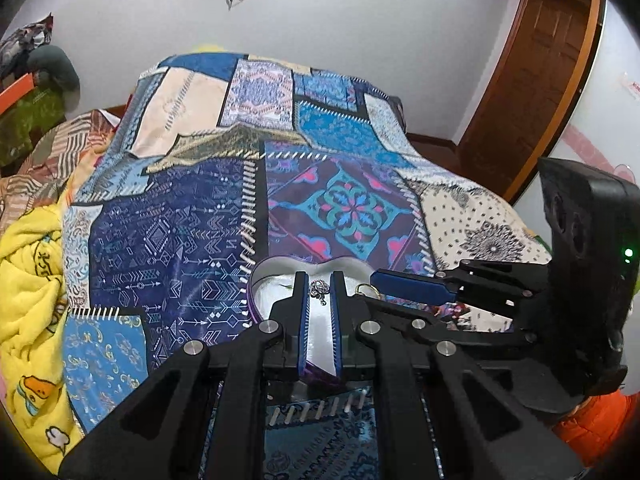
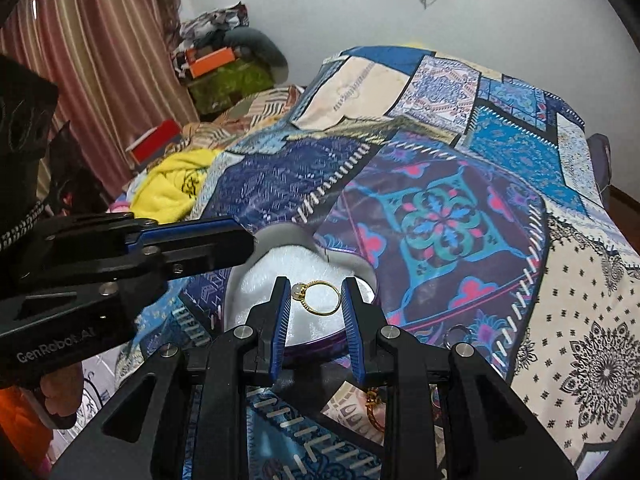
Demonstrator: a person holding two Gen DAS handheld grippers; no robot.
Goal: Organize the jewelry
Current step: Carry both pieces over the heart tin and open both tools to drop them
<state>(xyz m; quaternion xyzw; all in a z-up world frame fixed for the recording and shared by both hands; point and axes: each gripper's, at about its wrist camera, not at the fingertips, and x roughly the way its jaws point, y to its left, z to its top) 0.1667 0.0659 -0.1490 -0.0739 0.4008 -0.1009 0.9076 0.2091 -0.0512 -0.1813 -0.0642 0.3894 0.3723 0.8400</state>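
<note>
Gold ring (image 2: 320, 298) sits between the right gripper (image 2: 313, 294) fingers, jaws parted about its width, over the white-lined heart-shaped box (image 2: 260, 280) on the patchwork bedspread (image 2: 500, 184). Left gripper (image 1: 319, 289) jaws are narrowly parted around a small silver pendant (image 1: 319, 289) above the box; whether they pinch it is unclear.

gold chain (image 2: 374, 404) mostly hidden under right fingers (image 2: 352, 308); possibly a bracelet.

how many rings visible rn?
2, perhaps more. A gold ring with a pale stone sits between the right gripper jaws over the heart-shaped box. A silver ring lies on the quilt right of the box. Others may be hidden.
</note>
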